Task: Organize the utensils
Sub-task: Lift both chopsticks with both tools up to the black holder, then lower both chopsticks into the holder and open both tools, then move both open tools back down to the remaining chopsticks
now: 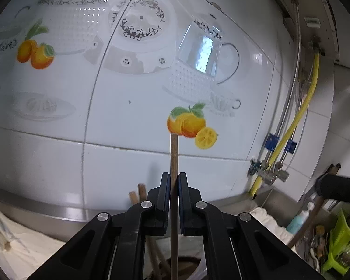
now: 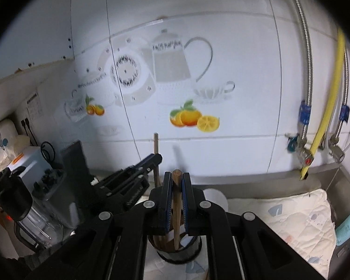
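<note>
Standing upright, a thin brown chopstick (image 1: 174, 158) is pinched in the left hand-held gripper (image 1: 174, 182), clamped tight on it. The right hand-held gripper (image 2: 176, 184) grips a thicker wooden stick (image 2: 176, 200) whose lower end sits in a dark round holder (image 2: 175, 248) on the cloth-covered worktop (image 2: 291, 212), before the tiled wall (image 2: 233, 154).

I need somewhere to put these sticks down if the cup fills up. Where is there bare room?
Free: the quilted cloth right of the dark cup, bordered by the steel ledge and blue bottle. Crowded: left of the cup, where the left gripper, blender and boxes stand.
</note>
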Demonstrator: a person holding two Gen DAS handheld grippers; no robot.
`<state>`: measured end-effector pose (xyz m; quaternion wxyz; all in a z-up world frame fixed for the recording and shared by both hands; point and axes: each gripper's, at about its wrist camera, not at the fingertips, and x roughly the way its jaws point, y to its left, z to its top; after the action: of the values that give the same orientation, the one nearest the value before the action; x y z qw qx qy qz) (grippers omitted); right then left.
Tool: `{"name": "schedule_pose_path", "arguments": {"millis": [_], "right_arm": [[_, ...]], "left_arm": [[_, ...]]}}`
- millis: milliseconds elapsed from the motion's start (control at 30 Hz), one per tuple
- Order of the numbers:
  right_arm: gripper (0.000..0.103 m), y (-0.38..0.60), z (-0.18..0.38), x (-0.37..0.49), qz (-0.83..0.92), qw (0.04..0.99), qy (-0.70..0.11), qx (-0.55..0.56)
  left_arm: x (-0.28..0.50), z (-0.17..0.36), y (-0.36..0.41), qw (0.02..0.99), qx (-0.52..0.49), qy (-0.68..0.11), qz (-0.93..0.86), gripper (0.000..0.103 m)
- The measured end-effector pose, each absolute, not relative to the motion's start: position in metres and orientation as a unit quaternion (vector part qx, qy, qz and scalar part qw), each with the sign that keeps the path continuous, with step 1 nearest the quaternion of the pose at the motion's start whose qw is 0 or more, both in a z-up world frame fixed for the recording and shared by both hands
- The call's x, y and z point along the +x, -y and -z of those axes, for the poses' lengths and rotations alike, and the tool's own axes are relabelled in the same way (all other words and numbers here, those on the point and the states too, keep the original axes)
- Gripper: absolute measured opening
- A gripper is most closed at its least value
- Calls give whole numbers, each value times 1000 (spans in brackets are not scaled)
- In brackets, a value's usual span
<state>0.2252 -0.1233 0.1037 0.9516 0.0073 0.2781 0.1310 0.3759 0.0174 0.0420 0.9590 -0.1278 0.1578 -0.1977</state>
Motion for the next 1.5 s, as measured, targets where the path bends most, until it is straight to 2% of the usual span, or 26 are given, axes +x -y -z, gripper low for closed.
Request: {"name": "schedule_pose_path", "arguments": {"millis": [300, 400, 533, 567, 600, 667, 700, 933, 1267, 1367, 1500], "right_arm": [[11, 128, -81, 232, -136, 939, -316, 31], [14, 130, -82, 230, -134, 938, -318, 34], [32, 132, -87, 223, -136, 939, -313, 29], [34, 133, -89, 221, -136, 940, -312, 27], [34, 133, -91, 218, -135, 941, -310, 23], [34, 136, -94, 211, -134, 942, -307, 18], [34, 138, -94, 208, -132, 942, -308, 15], [34, 164, -81, 183, -116, 936, -330, 34], [34, 195, 4, 169, -110, 886, -446, 62], [25, 202, 29, 172, -111, 871, -474, 72], [24, 212, 57, 180, -108, 849, -504, 112]], "left_arm": [[343, -48, -37, 956, -107, -192, 195, 8], [334, -53, -41, 956, -98, -196, 192, 9], [321, -58, -46, 955, -89, -208, 192, 11], [317, -59, -47, 954, -87, -211, 192, 13], [314, -60, -49, 953, -87, -216, 195, 15], [307, -61, -52, 953, -87, -220, 190, 26], [302, -62, -54, 953, -87, -219, 189, 27], [281, -60, -62, 947, -88, -244, 187, 29], [234, -42, -55, 945, -82, -278, 149, 31], [221, -34, -56, 942, -89, -293, 135, 31], [207, -25, -57, 939, -99, -308, 119, 31]]}}
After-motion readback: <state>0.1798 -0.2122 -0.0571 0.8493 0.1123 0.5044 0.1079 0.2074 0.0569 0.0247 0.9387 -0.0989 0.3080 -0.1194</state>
